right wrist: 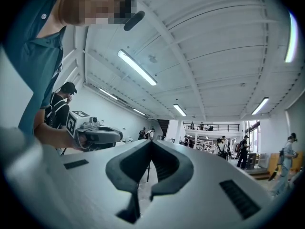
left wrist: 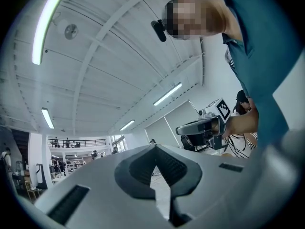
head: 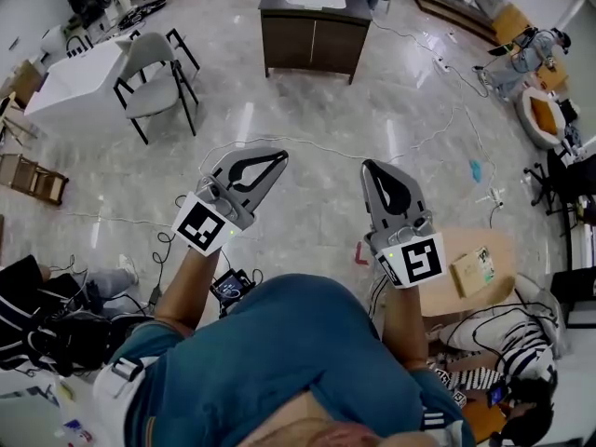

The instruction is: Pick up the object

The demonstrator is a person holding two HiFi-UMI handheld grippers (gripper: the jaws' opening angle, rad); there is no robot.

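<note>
Polished grey floor (head: 307,128) runs to a dark cabinet (head: 314,31) at the far side, the left gripper (head: 279,159) and right gripper (head: 370,169) are both pressed together on nothing, and no object to pick up shows itself plainly, so its heft and hold point stay unjudged.

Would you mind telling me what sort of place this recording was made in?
Probably a large open indoor hall used as a lab or workshop: cables trail across the glossy floor, a dark sink cabinet stands on it, and a mezzanine balcony with people runs under a high strip-lit ceiling.
</note>
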